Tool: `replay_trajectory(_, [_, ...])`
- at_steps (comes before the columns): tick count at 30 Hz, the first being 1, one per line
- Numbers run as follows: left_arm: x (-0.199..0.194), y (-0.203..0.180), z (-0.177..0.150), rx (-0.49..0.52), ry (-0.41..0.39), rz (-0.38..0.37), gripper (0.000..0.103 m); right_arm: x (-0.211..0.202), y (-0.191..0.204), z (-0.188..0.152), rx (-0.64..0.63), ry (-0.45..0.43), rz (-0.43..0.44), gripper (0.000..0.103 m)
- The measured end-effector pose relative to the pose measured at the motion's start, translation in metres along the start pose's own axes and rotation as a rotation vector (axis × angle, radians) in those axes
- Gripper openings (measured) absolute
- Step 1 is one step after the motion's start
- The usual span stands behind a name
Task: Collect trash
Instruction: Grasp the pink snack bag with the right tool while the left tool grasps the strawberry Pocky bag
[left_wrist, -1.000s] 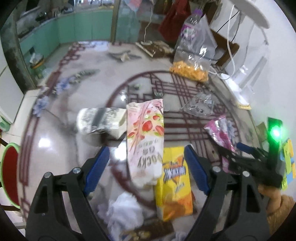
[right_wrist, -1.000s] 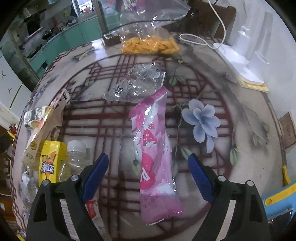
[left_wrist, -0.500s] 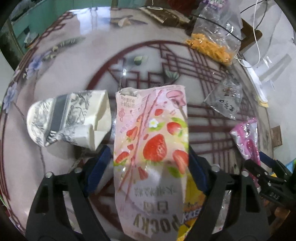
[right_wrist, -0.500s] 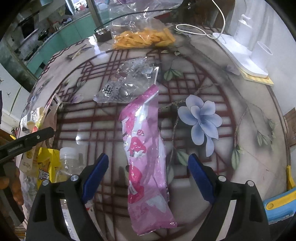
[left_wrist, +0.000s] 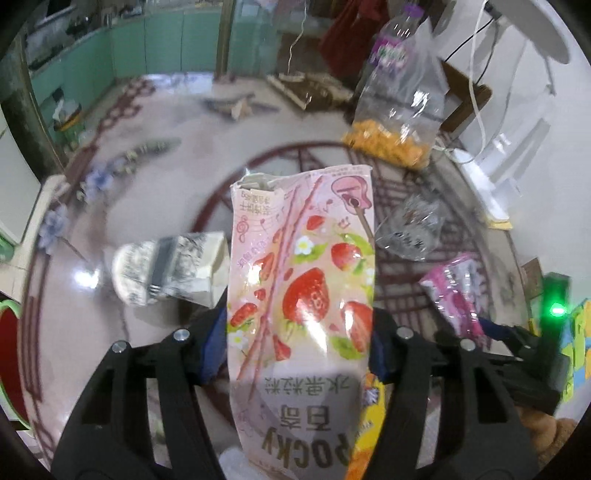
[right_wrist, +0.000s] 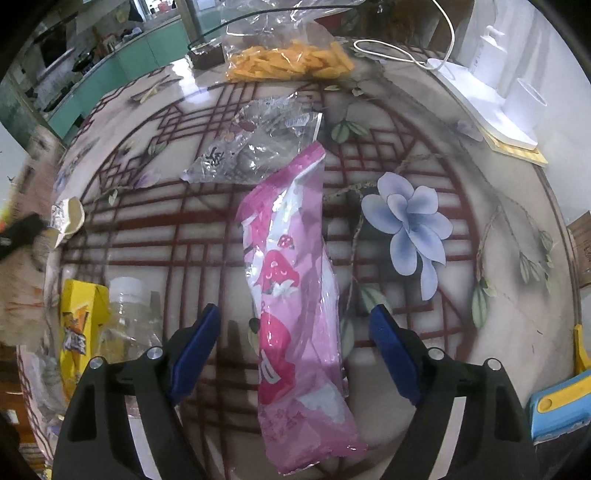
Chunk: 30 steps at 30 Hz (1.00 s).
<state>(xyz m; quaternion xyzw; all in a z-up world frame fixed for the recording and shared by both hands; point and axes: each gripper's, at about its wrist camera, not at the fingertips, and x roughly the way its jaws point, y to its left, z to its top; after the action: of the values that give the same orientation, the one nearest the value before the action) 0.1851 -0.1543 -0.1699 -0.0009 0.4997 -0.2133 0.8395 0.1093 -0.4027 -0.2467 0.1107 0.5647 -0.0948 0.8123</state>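
A pink strawberry Pocky box (left_wrist: 303, 280) stands lengthwise between the blue pads of my left gripper (left_wrist: 297, 336). The jaws are closing, both pads press its sides, and the box is lifted clear of the patterned table (left_wrist: 155, 184). A crumpled paper cup (left_wrist: 166, 267) lies just left of it on the table. In the right wrist view a long pink snack wrapper (right_wrist: 291, 266) lies flat between the fingers of my right gripper (right_wrist: 293, 321). Those jaws are closing too, but a gap remains on each side of the wrapper.
A clear crinkled wrapper (right_wrist: 255, 144) lies beyond the pink one, and a bag of orange snacks (right_wrist: 291, 59) sits at the table's far side. A yellow carton (right_wrist: 79, 321) and an empty plastic bottle (right_wrist: 129, 314) are at the left. White stand (right_wrist: 491, 99) and cable at the right.
My left gripper pushed forward over the Pocky box, narrowed onto it and drew back with it raised. The right gripper's jaws narrowed slightly around the pink wrapper.
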Motion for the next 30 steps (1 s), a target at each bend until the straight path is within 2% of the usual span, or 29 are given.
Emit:
replay_trajectory(5, [-0.034, 0.000, 0.000, -0.002, -0.069, 0.018, 0.059, 0.007, 0.003, -0.004, -0.024, 0.004, -0.035, 0.079])
replay_trajectory(10, [-0.076, 0.011, -0.012, -0.033, -0.131, 0.044, 0.060, 0.009, 0.010, -0.009, -0.060, -0.011, -0.061, 0.077])
replay_trajectory(13, [-0.097, 0.016, -0.020, -0.043, -0.164, 0.063, 0.060, 0.006, 0.016, -0.010, -0.085, -0.020, -0.048, 0.062])
replay_trajectory(16, [-0.118, 0.022, -0.031, -0.047, -0.199, 0.081, 0.060, 0.004, 0.025, -0.009, -0.114, -0.016, -0.039, 0.037])
replay_trajectory(17, [-0.123, 0.024, -0.034, -0.050, -0.208, 0.086, 0.060, 0.003, 0.031, -0.009, -0.127, -0.010, -0.037, 0.025])
replay_trajectory(19, [-0.134, 0.029, -0.041, -0.063, -0.224, 0.090, 0.060, 0.001, 0.038, -0.008, -0.136, -0.008, -0.043, 0.024])
replay_trajectory(24, [-0.164, 0.049, -0.061, -0.107, -0.274, 0.127, 0.060, -0.030, 0.056, -0.009, -0.158, -0.075, -0.008, 0.023])
replay_trajectory(30, [-0.191, 0.075, -0.084, -0.180, -0.310, 0.172, 0.060, -0.076, 0.091, -0.018, -0.206, -0.154, 0.068, 0.023])
